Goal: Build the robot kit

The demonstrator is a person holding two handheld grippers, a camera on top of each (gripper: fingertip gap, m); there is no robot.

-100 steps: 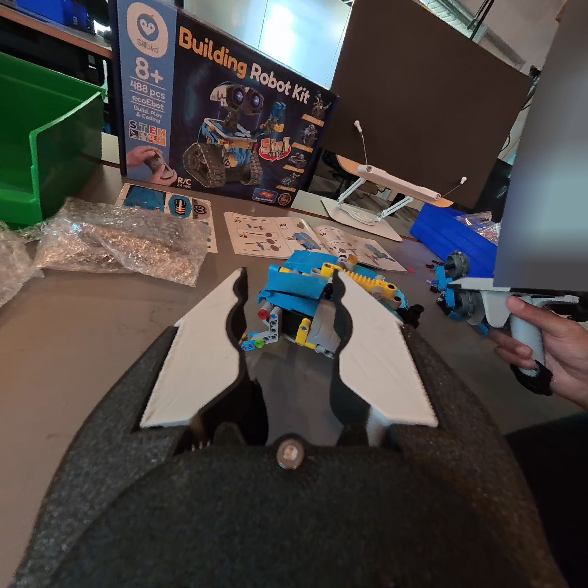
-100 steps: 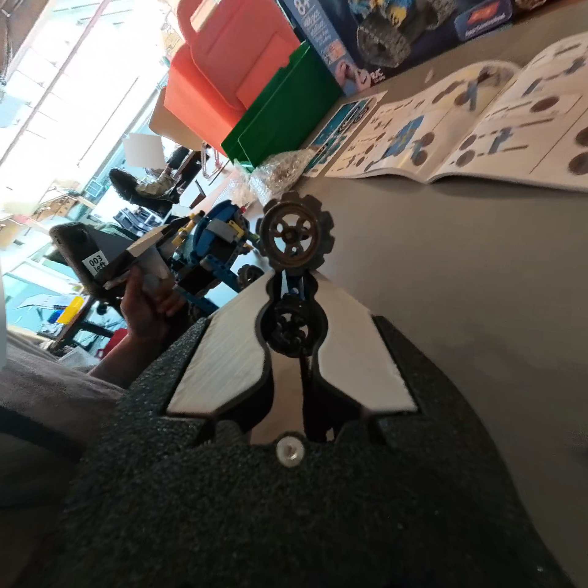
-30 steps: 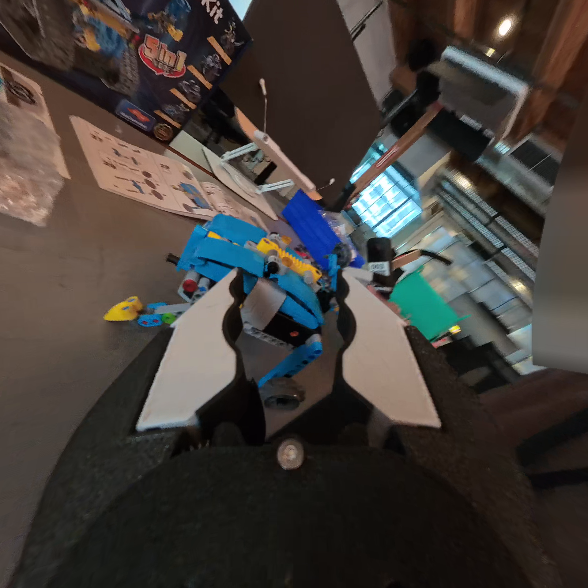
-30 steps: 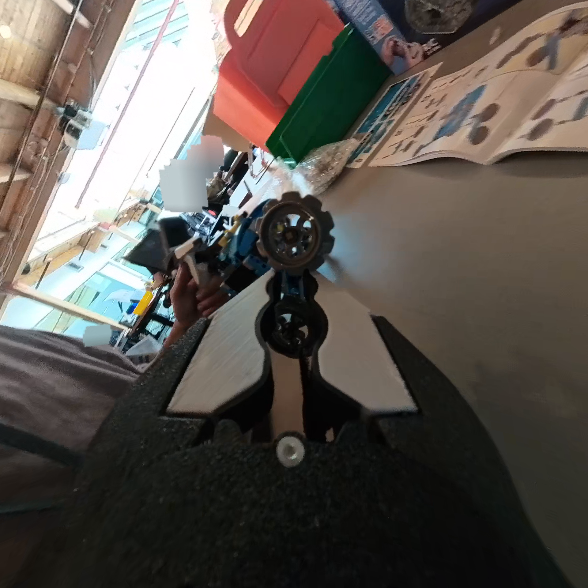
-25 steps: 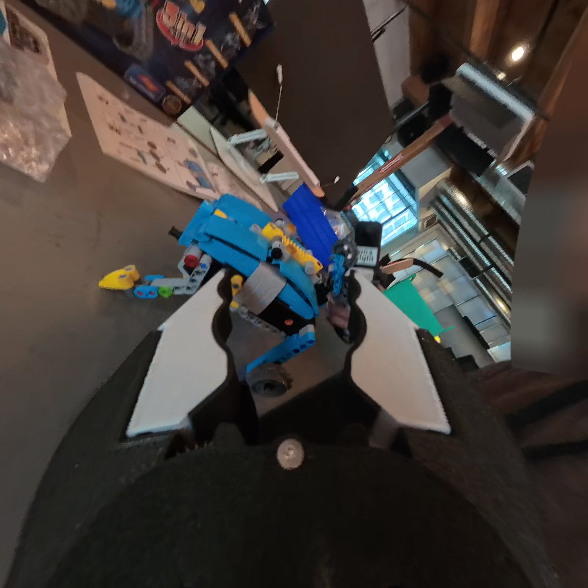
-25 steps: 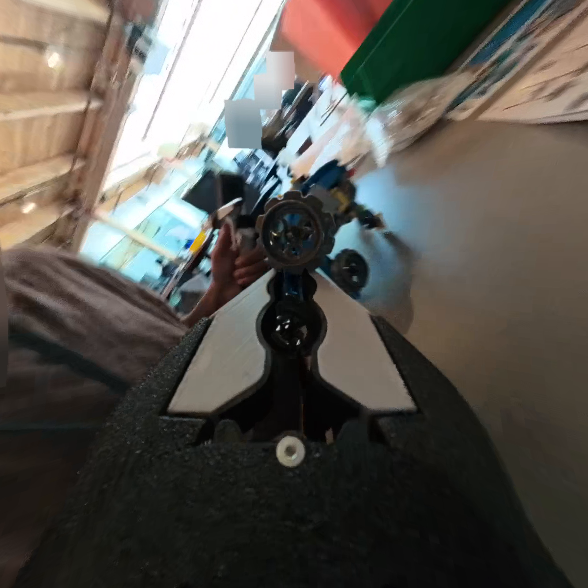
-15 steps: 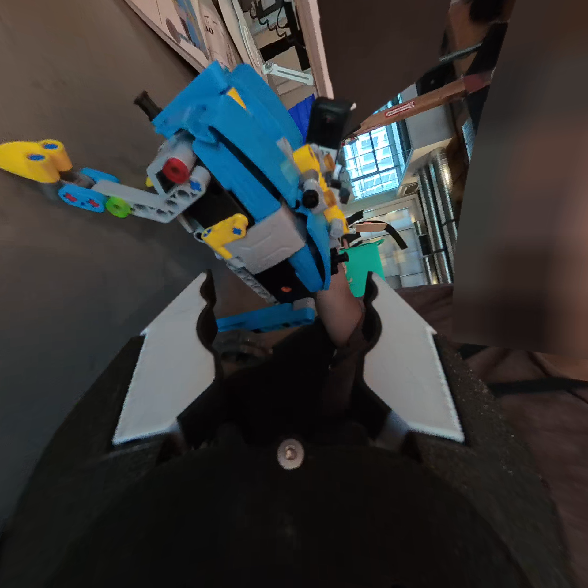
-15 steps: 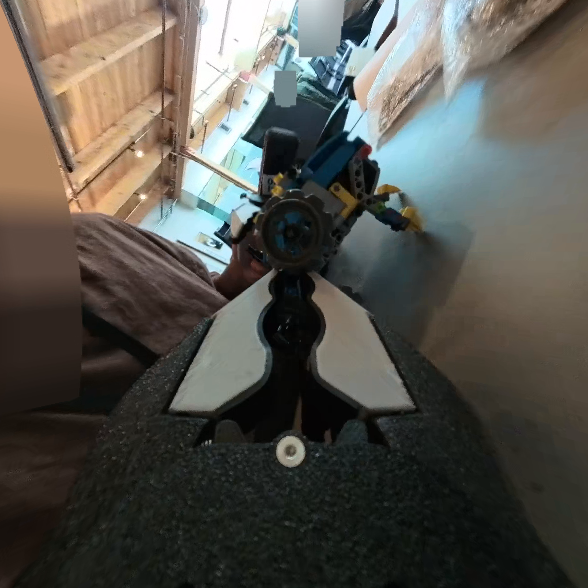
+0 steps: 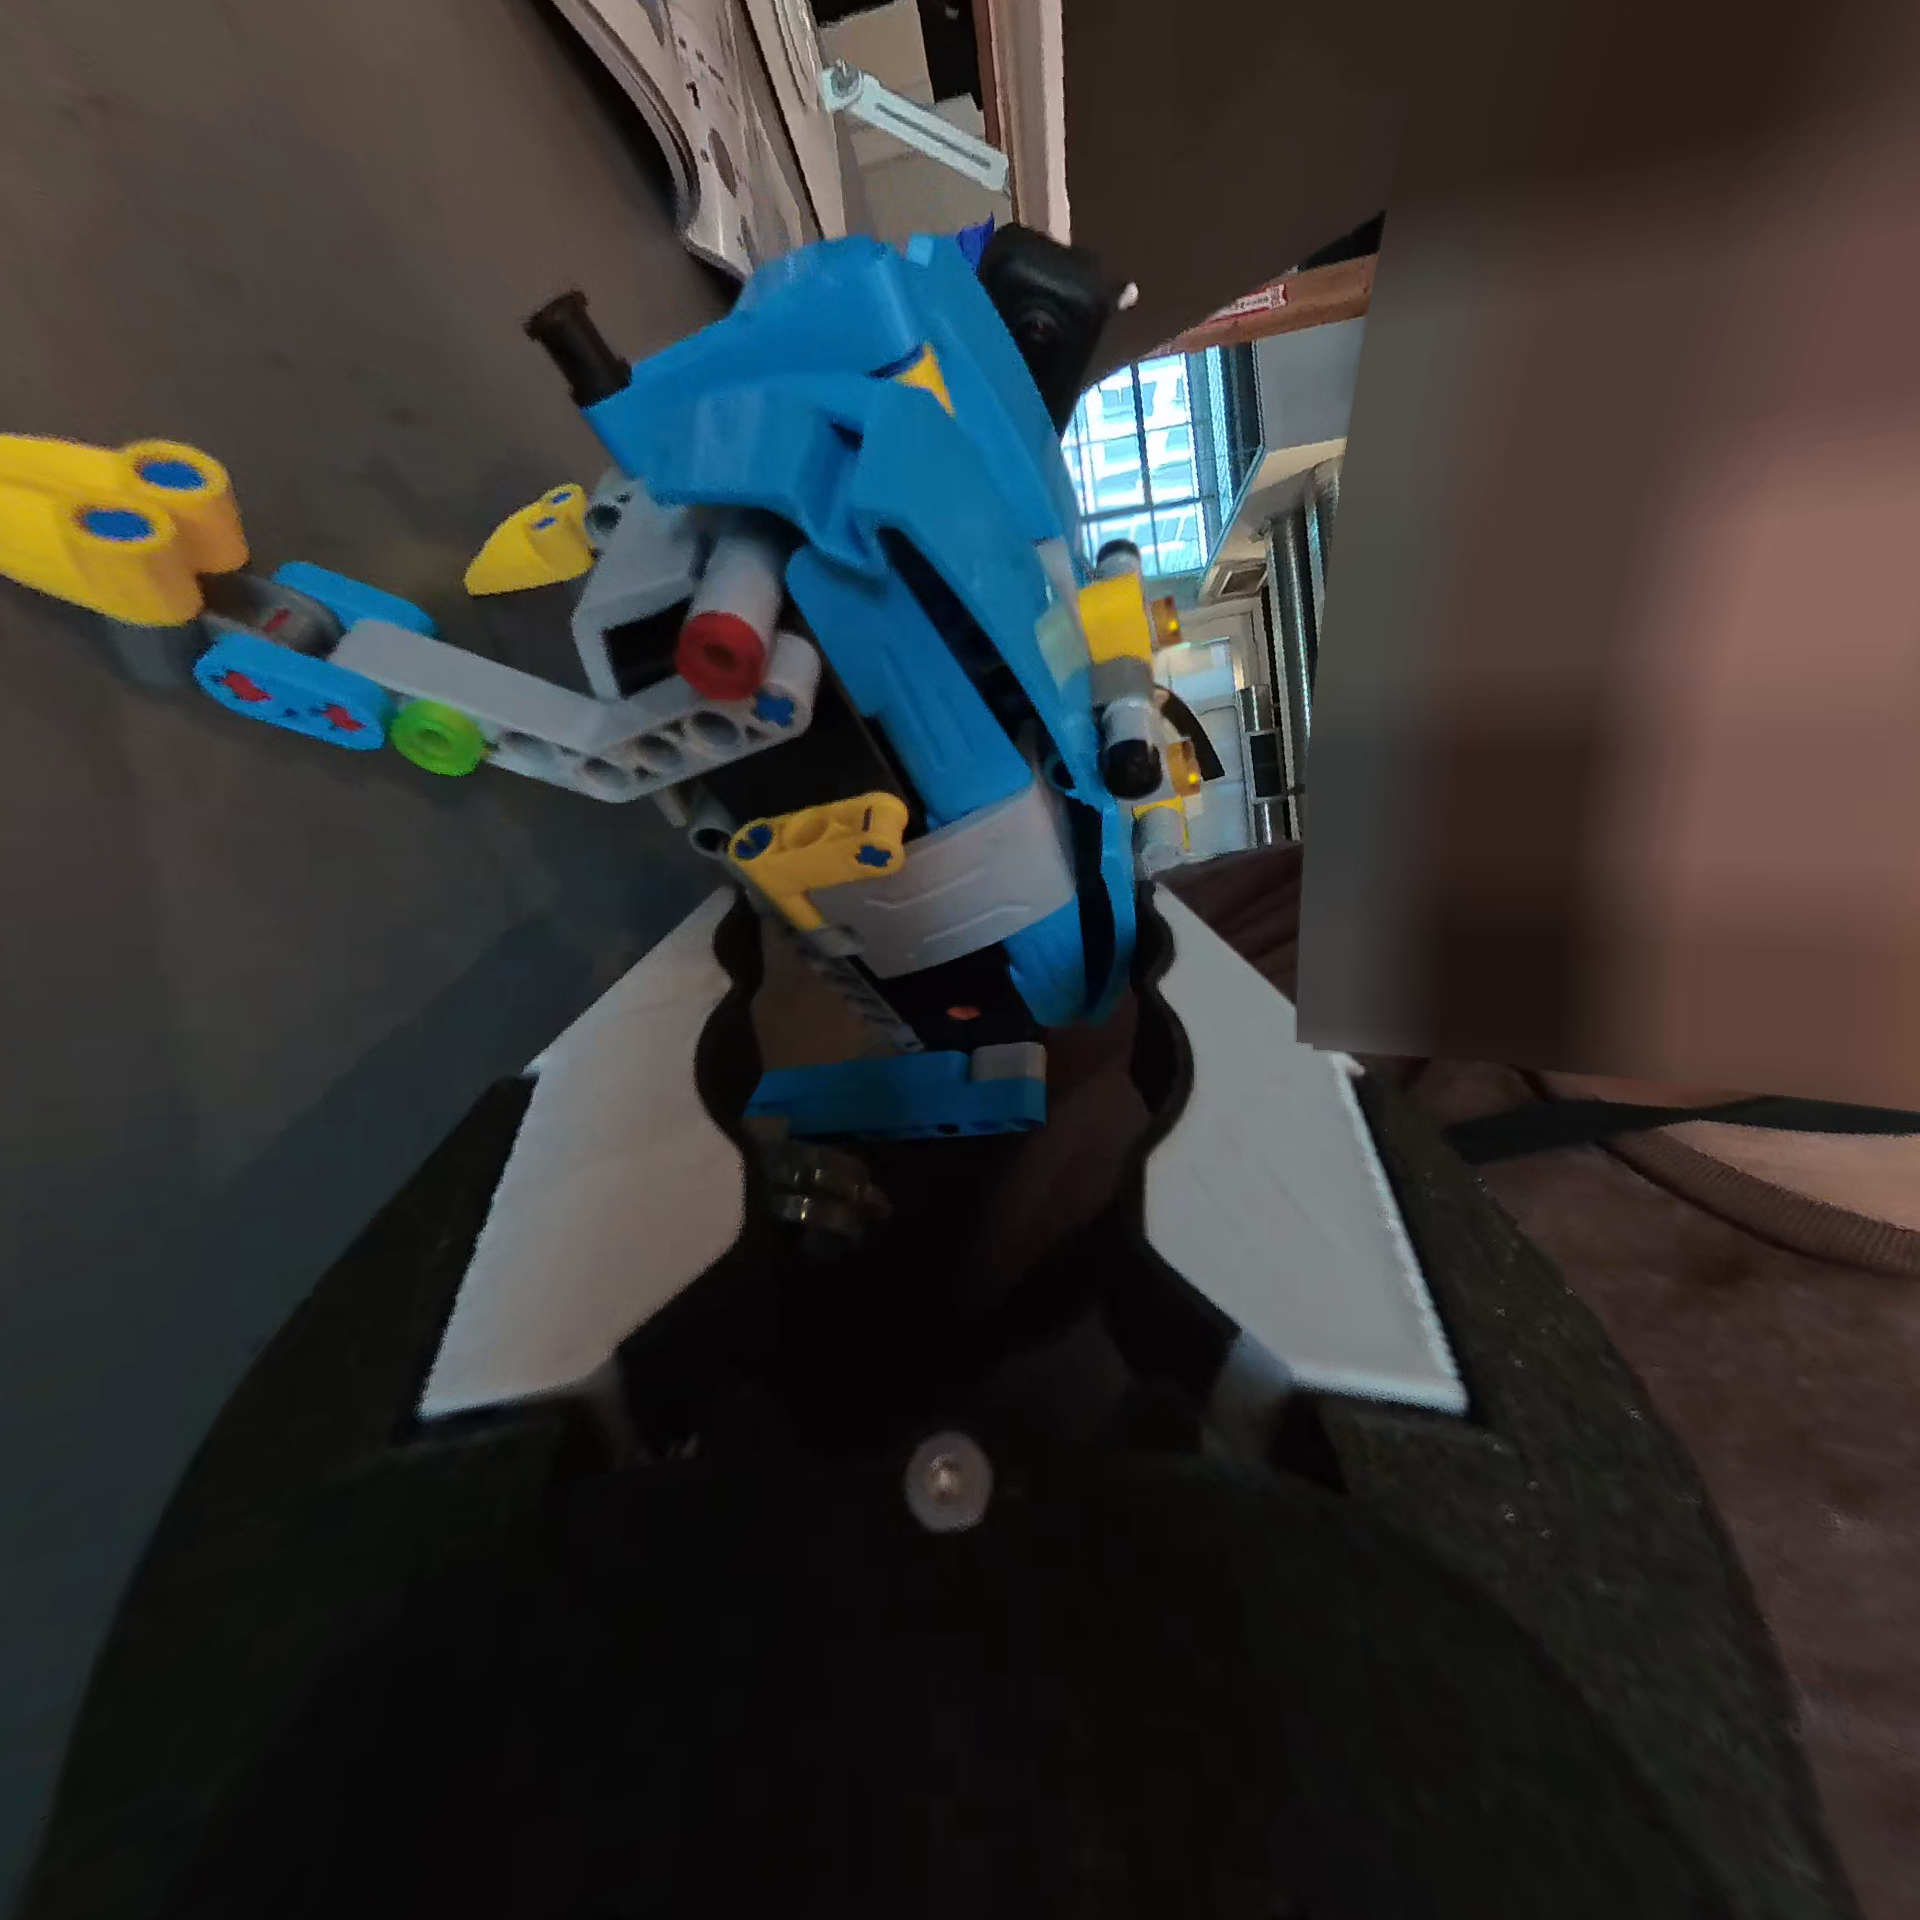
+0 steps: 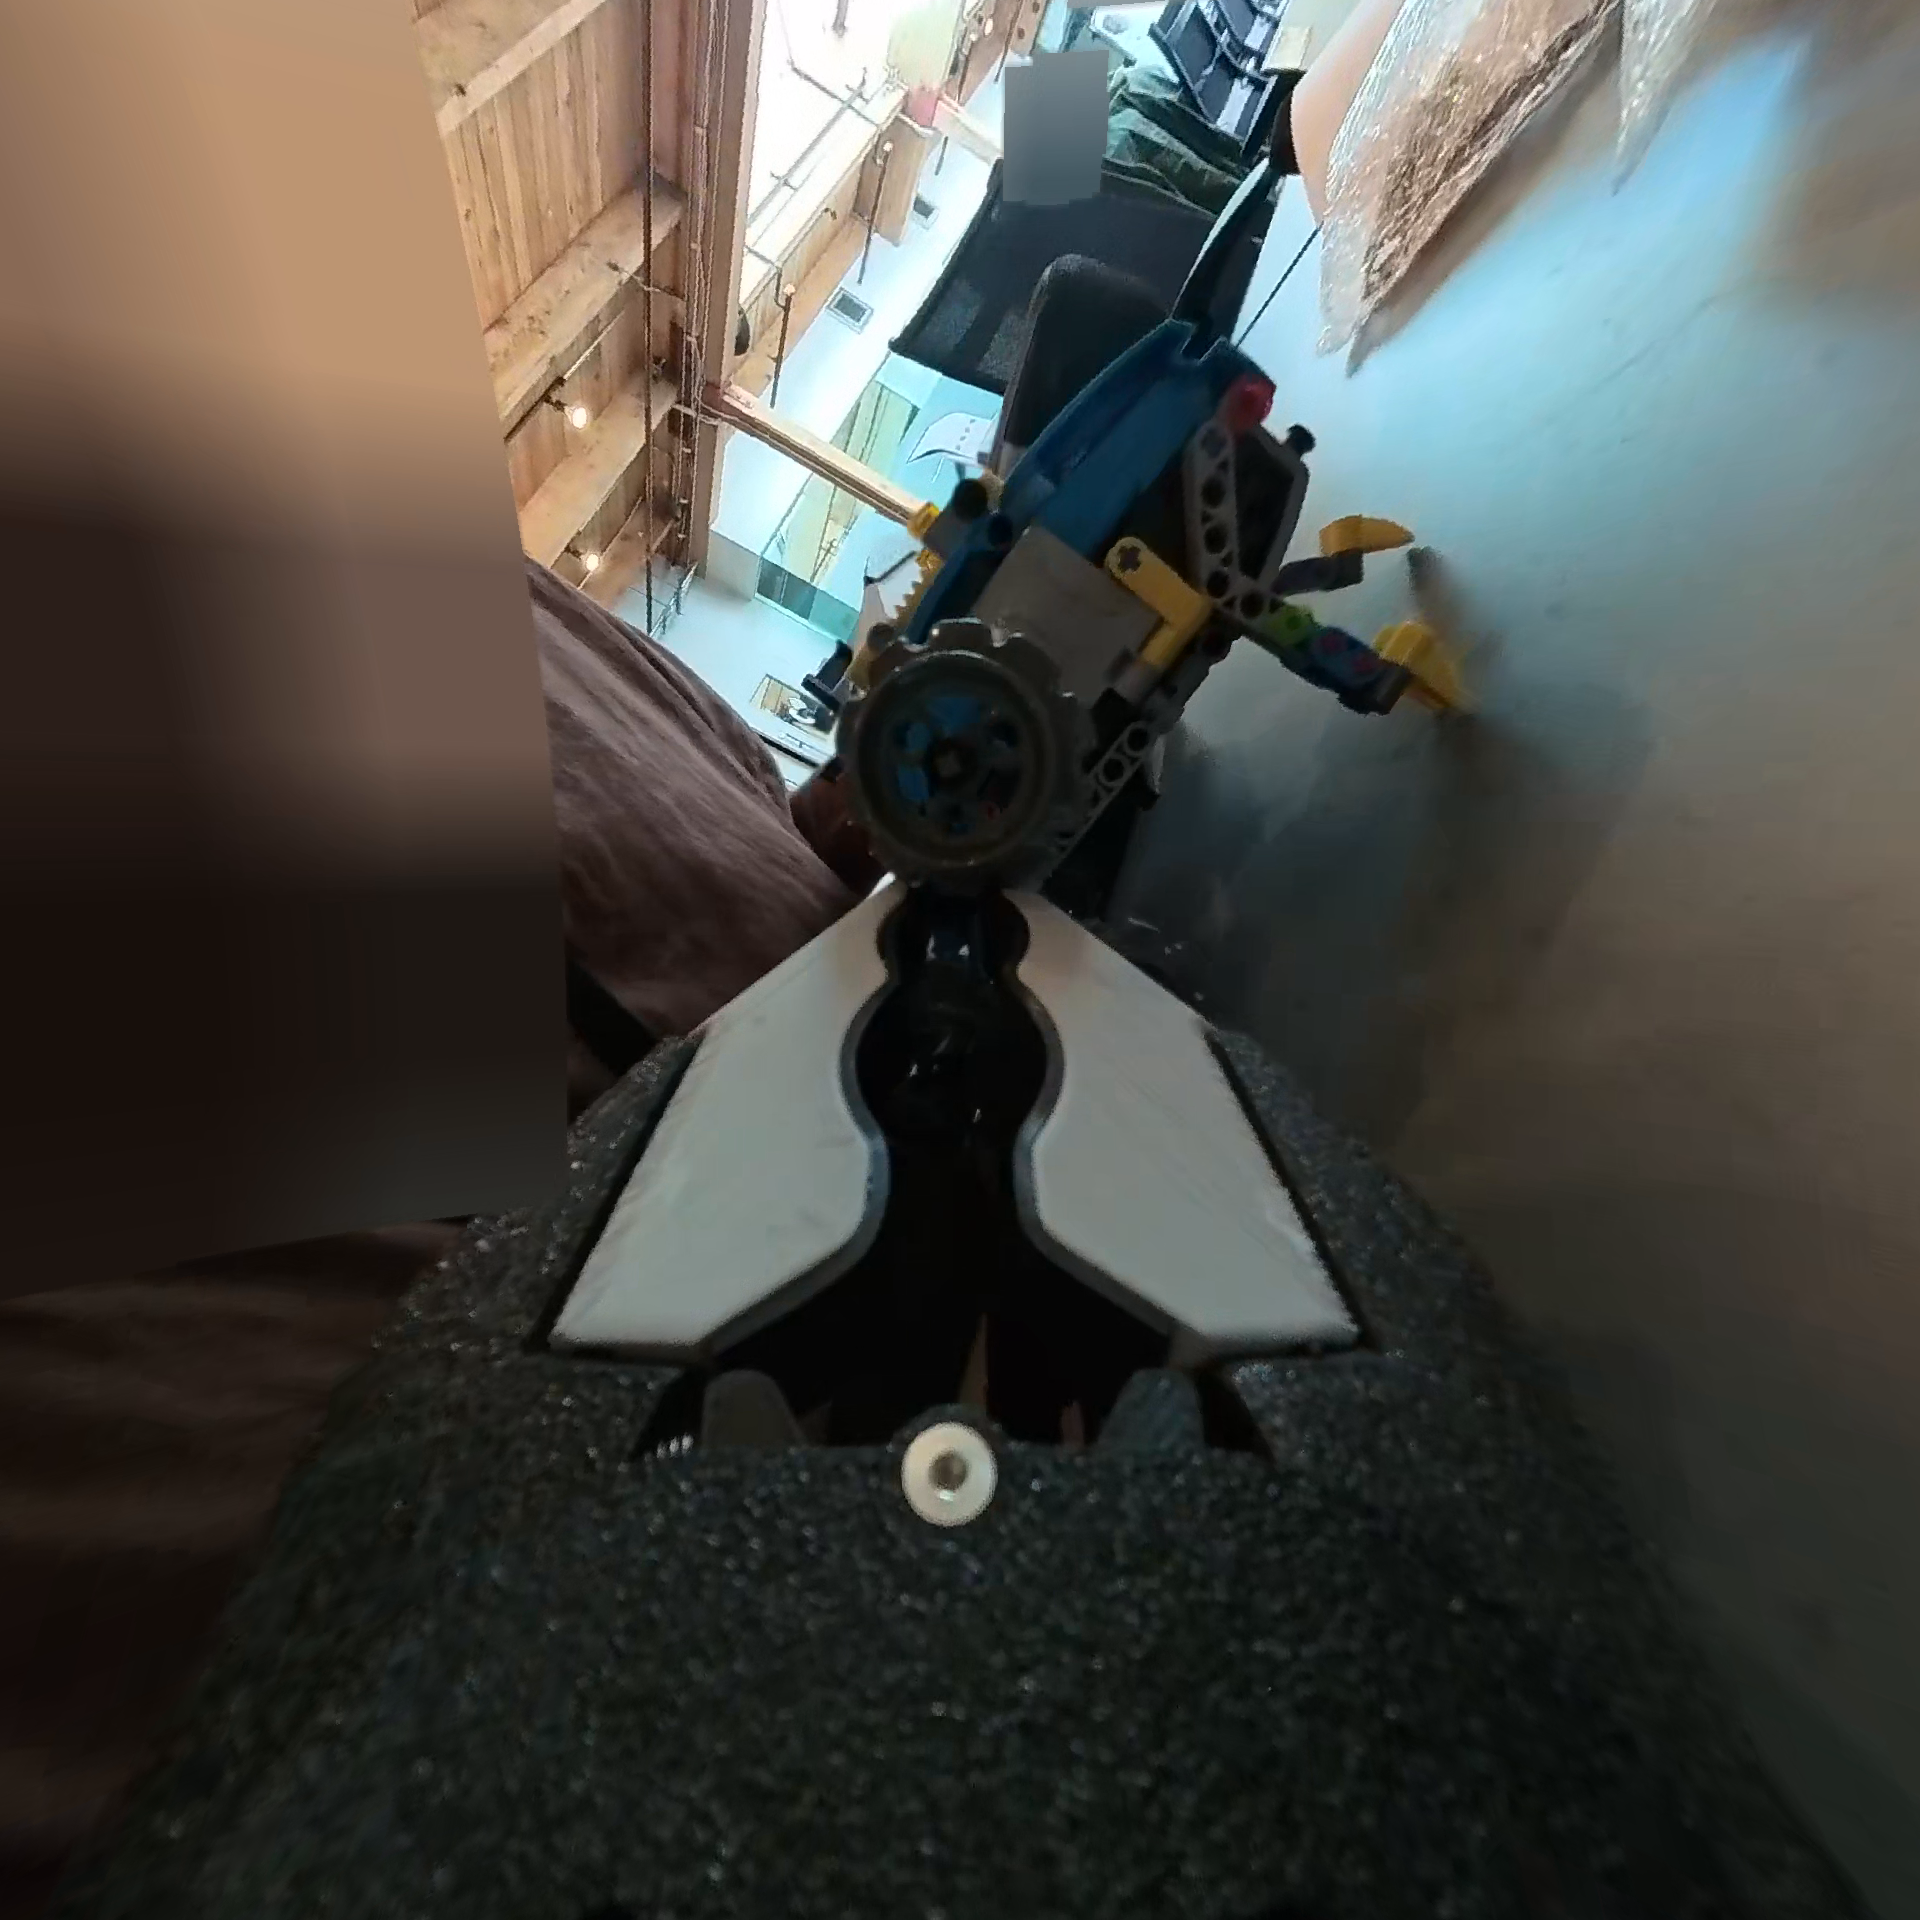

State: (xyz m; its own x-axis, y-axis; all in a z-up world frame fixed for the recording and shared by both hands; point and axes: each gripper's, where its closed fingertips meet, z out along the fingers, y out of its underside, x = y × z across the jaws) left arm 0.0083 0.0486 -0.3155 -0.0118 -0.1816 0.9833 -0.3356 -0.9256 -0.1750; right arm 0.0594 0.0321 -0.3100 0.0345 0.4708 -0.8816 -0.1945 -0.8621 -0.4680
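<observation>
- The left tongs [image 9: 940,925] are spread wide, white fingers either side of the lower end of a blue toy model [image 9: 873,582] built from plastic bricks.
- Whether those fingers [image 9: 613,1122] press on the model cannot be told; its lower end fills most of the gap between the tips.
- The model is blue with grey panels, yellow connectors and a red-capped pin, and it leans away from the left tongs.
- A grey beam with holes reaches out to the left of the left tongs and ends in a small arm [image 9: 208,592] of yellow and blue links with a green bush, lying against the dark table [image 9: 208,208].
- A dark wheel [image 9: 821,1184] sits low between the left fingers, under a blue beam of the model.
- Beyond the model, past the left tongs' tips, an open booklet [image 9: 717,125] lies on the table.
- The right tongs [image 10: 954,904] are nearly closed and grip a dark part whose toothed wheel [image 10: 956,758] with a blue hub stands just past the tips.
- From the right tongs, the toothed wheel is right up against the same model [image 10: 1122,540]; contact cannot be confirmed.
- To the right of the right tongs the model's yellow-tipped arm [image 10: 1382,655] touches the table [image 10: 1662,831].
- Left of the right tongs is brown cloth [image 10: 665,790], a person's clothing.
</observation>
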